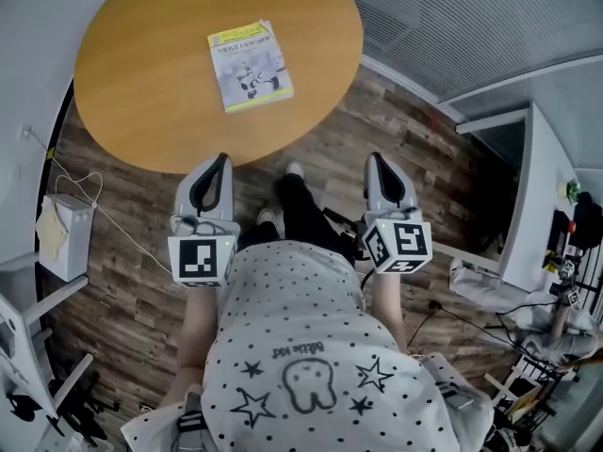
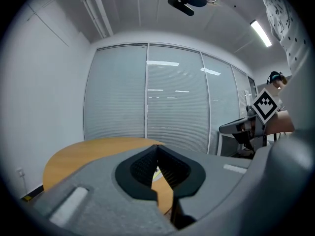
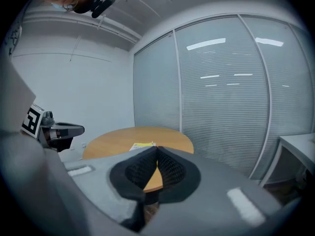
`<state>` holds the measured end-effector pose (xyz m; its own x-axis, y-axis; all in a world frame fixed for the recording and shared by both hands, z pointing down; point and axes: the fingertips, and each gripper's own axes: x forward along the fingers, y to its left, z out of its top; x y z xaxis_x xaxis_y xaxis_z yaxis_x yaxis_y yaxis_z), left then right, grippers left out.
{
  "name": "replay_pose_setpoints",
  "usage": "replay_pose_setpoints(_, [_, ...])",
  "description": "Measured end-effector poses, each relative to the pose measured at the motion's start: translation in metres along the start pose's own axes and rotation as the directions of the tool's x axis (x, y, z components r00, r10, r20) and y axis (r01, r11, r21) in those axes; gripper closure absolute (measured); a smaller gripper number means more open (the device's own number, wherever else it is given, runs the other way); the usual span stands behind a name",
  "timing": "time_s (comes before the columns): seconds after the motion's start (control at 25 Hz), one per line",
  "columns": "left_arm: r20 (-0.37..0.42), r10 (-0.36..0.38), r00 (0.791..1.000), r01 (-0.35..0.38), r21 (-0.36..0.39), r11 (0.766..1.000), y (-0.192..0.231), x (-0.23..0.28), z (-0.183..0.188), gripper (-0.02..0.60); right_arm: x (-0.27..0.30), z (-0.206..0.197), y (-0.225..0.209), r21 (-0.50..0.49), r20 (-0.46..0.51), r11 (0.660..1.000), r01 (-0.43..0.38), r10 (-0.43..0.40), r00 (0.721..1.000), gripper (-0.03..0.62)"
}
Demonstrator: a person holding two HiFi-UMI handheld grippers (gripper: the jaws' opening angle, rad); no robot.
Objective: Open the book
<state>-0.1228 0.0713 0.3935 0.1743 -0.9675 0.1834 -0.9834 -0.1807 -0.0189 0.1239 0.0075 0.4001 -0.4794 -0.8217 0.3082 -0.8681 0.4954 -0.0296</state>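
Head view, book: shut, lying flat, cover up, near the middle of the round wooden table.
Left gripper: jaws pressed together, empty, by the table's near edge, apart from the book.
Right gripper: jaws together, empty, over the plank floor.

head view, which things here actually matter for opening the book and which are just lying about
For the job:
- book, closed, lying on the round table
- left hand-held gripper and right hand-held gripper, both shut and empty

Just lying about:
- white box on the floor at the left
- white desk at the right
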Motion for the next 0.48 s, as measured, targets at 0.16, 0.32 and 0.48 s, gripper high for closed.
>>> replay_pose_setpoints(0.16, [-0.011, 0.018, 1.0, -0.018, -0.003, 1.0, 0.0, 0.023, -0.003, 0.572, 0.027, 0.002, -0.015, 0.0, -0.012, 1.0, -0.031, 0.031, 0.999, 0.589])
replay_pose_setpoints(0.32, [-0.019, 0.042, 0.999, -0.042, -0.006, 0.999, 0.001, 0.054, 0.0, 0.572, 0.06, 0.006, -0.034, 0.0, -0.028, 0.998, -0.069, 0.069, 0.997, 0.589])
replay_pose_setpoints(0.48, [-0.007, 0.086, 0.996, -0.086, -0.003, 0.996, 0.004, 0.089, 0.011, 0.572, 0.099, 0.017, -0.051, -0.023, -0.04, 0.991, -0.132, 0.131, 0.991, 0.589])
